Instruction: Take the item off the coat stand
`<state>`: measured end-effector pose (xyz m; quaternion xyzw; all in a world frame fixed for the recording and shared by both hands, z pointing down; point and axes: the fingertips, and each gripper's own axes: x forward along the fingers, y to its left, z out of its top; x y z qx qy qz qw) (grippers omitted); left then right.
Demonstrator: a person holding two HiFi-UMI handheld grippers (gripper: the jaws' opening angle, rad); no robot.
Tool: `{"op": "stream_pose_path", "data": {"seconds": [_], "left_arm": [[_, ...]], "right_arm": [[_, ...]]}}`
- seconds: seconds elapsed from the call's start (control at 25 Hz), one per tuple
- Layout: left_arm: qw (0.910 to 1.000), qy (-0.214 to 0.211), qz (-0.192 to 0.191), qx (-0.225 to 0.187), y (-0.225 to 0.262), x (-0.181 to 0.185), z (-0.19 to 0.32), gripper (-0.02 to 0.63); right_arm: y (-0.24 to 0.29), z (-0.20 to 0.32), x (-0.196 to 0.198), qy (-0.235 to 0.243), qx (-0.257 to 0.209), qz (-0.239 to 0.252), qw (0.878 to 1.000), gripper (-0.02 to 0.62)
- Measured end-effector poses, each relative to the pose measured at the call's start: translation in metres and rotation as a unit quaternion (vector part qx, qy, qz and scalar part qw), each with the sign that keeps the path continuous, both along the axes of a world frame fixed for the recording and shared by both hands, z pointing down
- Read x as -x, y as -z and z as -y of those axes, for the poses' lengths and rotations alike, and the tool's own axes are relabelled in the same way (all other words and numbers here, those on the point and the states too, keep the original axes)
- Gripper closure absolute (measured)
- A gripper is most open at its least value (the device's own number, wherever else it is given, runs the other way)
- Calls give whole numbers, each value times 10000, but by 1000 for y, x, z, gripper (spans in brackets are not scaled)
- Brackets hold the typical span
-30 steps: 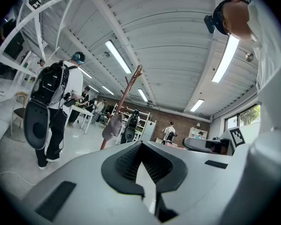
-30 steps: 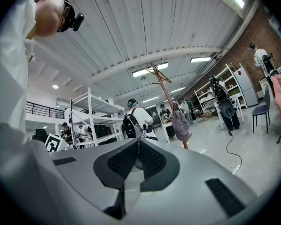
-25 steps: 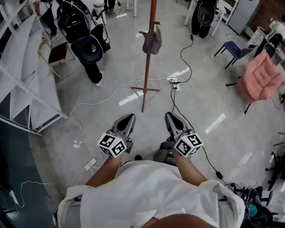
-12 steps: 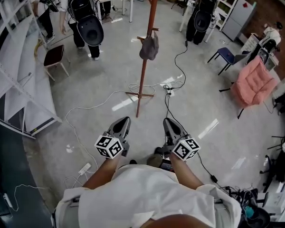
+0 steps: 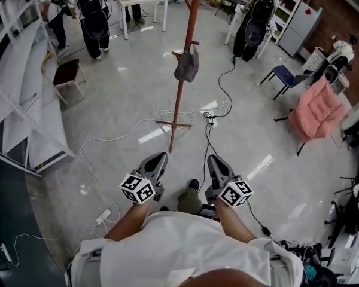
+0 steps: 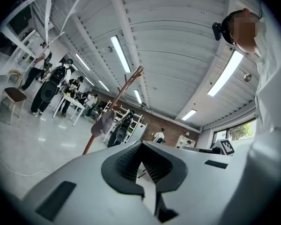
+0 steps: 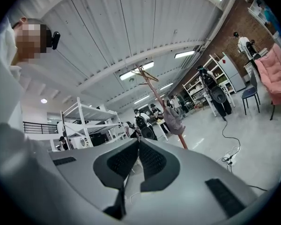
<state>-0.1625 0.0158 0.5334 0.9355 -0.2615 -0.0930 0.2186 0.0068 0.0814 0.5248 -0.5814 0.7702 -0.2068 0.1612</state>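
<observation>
Both my tools are empty & pinched shut: left gripper [image 5: 157, 160] and right gripper [image 5: 214, 162] each have jaws together w/ nothing btwn them, pointing level. The grey item [image 5: 186, 66] hangs on a peg of the coat stand [image 5: 180, 94], well ahead of both grippers and roughly btwn their two lines. In the gripper views it sits above the tips. Risks, as I judge them: the stand is a thin pole on a small cross base, so pulling the item sideways instead of lifting it up off the peg could rock or tip the whole thing. If I arrive w/ jaws shut I'd only knock the item, so they need to open before contact. The fabric looks limp, so a shallow pinch could slip, or it could snag on the peg. On the floor btwn my grippers & the stand base run a black cable [image 5: 208, 139] and a white cable [image 5: 116, 130], a trip hazard on approach. Count: 2 grippers, 1 stand, 1 item on it, at least 2 pegs at item height (top ones hard to count), 2 cable runs nearby.
</observation>
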Motion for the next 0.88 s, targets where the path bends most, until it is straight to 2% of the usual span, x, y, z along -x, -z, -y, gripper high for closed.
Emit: {"op": "stream_pose_path", "data": {"seconds": [0.2,0.44,0.64,0.88], "left_arm": [[9998,172,51,-3,-1,3,30,594],[9989,376,284,-50,-1,-8,82,594],[9980,576,247,-46,2,-49,147,594],[9960,806,303,-243,35,-97,216,594]], "right_arm": [[-17,38,-13,-9,132,253,9996,569],[-15,105,-23,341,-45,270,9990,568],[-11,163,-65,493,-214,143,9985,568],[3,230,-126,618,-257,253,9974,568]]}}
